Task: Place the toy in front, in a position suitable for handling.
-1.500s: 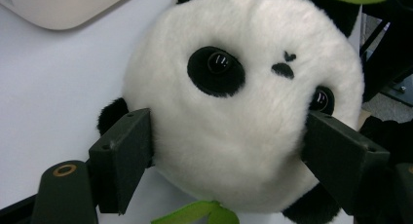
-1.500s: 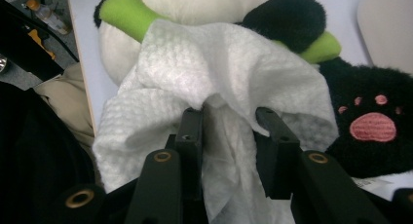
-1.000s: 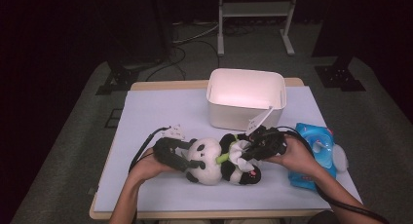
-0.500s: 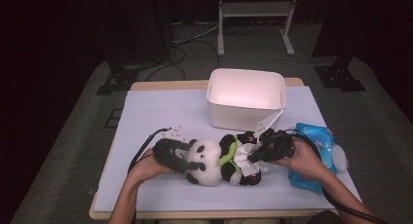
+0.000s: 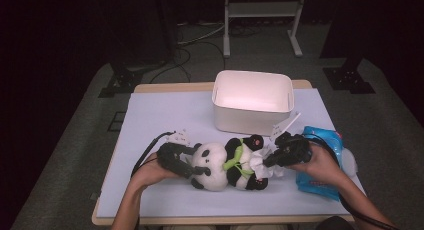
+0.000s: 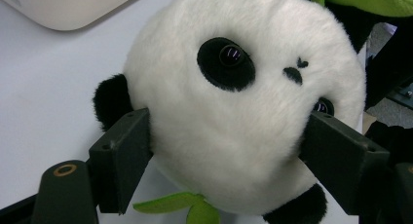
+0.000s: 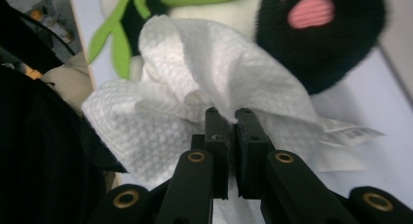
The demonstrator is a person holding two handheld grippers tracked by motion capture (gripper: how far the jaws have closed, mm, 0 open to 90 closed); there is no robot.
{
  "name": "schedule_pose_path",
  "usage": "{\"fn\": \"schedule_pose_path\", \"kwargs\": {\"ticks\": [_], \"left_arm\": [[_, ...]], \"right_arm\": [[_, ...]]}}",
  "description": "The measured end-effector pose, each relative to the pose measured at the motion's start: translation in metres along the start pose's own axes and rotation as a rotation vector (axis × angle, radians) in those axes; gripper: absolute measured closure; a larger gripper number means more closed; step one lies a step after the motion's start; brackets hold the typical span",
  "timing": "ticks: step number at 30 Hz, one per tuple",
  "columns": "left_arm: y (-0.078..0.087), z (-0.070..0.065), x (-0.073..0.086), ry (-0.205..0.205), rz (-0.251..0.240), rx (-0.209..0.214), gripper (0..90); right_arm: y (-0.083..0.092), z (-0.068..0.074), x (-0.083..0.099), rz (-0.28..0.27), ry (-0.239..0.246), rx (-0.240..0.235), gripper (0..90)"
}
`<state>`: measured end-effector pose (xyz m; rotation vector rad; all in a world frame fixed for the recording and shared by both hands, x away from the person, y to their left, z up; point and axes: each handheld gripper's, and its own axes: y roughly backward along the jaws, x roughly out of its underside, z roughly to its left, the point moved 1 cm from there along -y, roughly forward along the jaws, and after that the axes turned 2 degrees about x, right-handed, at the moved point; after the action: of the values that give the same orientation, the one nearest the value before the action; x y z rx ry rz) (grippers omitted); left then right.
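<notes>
My left gripper [image 6: 229,151] clamps the plush panda's head [image 6: 243,102]; my right gripper [image 7: 228,118] pinches a white wipe [image 7: 195,102] at its belly — wiping apparently underway, unfinished.

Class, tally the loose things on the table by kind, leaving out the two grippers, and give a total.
Plush panda: 1
White wipe: 1
White bin: 1
Blue wipes pack: 1
Total: 4

Fluffy plush panda [image 6: 243,117], embossed paper wipe [image 7: 195,102], smooth matt plastic bin [image 5: 252,101]
</notes>
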<state>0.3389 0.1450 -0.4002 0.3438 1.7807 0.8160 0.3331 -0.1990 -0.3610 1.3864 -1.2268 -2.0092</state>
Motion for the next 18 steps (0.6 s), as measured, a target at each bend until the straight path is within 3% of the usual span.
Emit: {"fn": "schedule_pose_path", "kwargs": {"ticks": [10, 18], "left_arm": [[0.000, 0.000, 0.000, 0.001, 0.001, 0.000, 20.0], [0.000, -0.001, 0.000, 0.000, 0.001, -0.002, 19.9]], "right_arm": [[0.018, -0.007, -0.009, -0.030, -0.002, 0.047, 85.0], [0.018, -0.006, -0.035, -0.051, 0.040, 0.053, 85.1]]}}
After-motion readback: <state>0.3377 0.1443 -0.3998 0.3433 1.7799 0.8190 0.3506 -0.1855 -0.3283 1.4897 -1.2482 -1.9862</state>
